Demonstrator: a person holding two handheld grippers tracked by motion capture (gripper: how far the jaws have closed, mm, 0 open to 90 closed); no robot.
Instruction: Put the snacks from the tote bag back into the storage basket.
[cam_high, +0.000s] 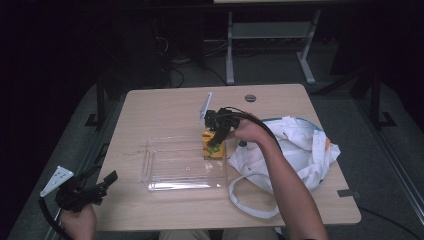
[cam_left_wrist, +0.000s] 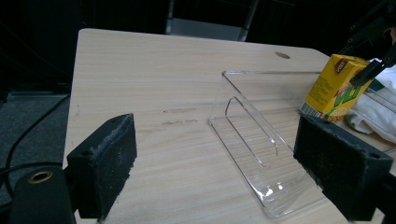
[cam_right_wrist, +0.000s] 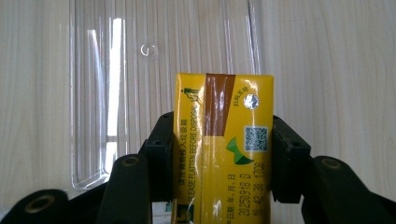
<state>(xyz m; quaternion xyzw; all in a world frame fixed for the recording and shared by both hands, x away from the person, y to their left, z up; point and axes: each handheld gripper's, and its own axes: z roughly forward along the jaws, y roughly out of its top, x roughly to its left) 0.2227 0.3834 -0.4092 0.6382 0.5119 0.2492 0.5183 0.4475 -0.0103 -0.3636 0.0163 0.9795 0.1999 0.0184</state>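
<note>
Idling at the left: left gripper (cam_high: 102, 184) hangs off the near-left corner of the table (cam_high: 165, 105), fingers (cam_left_wrist: 103, 163) spread wide with nothing between them, aimed at the clear plastic bin (cam_high: 170, 162).

Bin sits mid-table, open side up, and looks bare inside apart from the spot where the carton is going in.

Right gripper (cam_high: 216, 137) has its fingers (cam_right_wrist: 161, 154) clamped on both sides of the yellow juice carton (cam_right_wrist: 223, 144); carton top faces the right gripper view's camera, bin floor shows beyond it. In the high view the carton (cam_high: 212, 147) is at the bin's right end, at or just inside the right wall; can't tell if its base touches the floor.

White cloth bag (cam_high: 295, 145) lies slumped just right of the bin, touching it or nearly so.

Judgement: pick is done, placement roughly at the last bit. Left: seat carton on bin floor, release, pull out. Can't see whether more items sit in the bag.
</note>
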